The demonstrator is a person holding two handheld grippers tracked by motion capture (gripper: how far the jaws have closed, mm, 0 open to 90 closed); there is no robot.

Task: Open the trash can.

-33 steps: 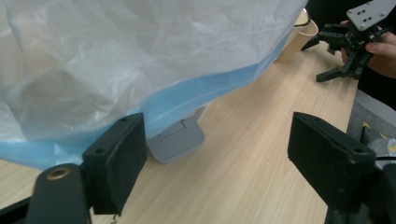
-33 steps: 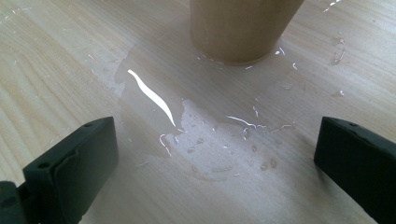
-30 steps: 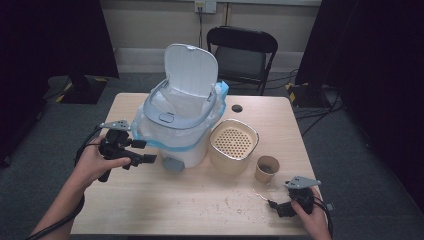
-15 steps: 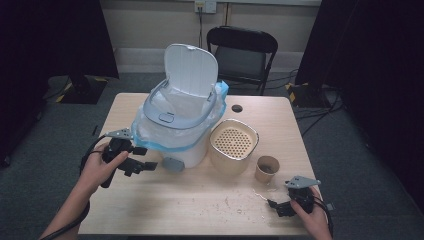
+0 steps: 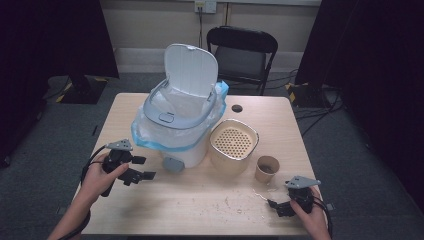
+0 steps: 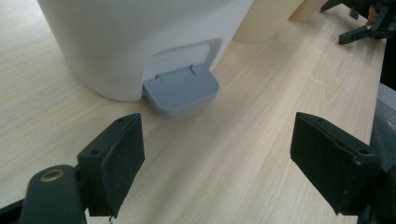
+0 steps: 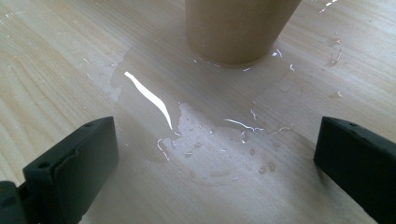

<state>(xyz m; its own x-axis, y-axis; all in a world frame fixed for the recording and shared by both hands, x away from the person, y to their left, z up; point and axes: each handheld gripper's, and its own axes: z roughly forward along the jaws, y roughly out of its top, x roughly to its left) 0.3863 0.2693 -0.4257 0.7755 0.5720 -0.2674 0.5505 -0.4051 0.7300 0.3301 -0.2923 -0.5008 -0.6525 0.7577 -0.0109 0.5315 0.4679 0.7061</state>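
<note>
left gripper (image 5: 142, 168) jaws apart | right gripper (image 7: 215, 163) jaws apart | bin (image 6: 140, 37) top cut off

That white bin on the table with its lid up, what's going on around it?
A person sits at the table with a two-jaw gripper in each hand. The left gripper, jaws open and empty, is low beside the white bin, pointing at its grey foot pedal. The bin's lid is up and a plastic liner hangs over its rim. The right gripper, also open, rests near a paper cup, with a wet spill in front of it. Nothing is held.
</note>
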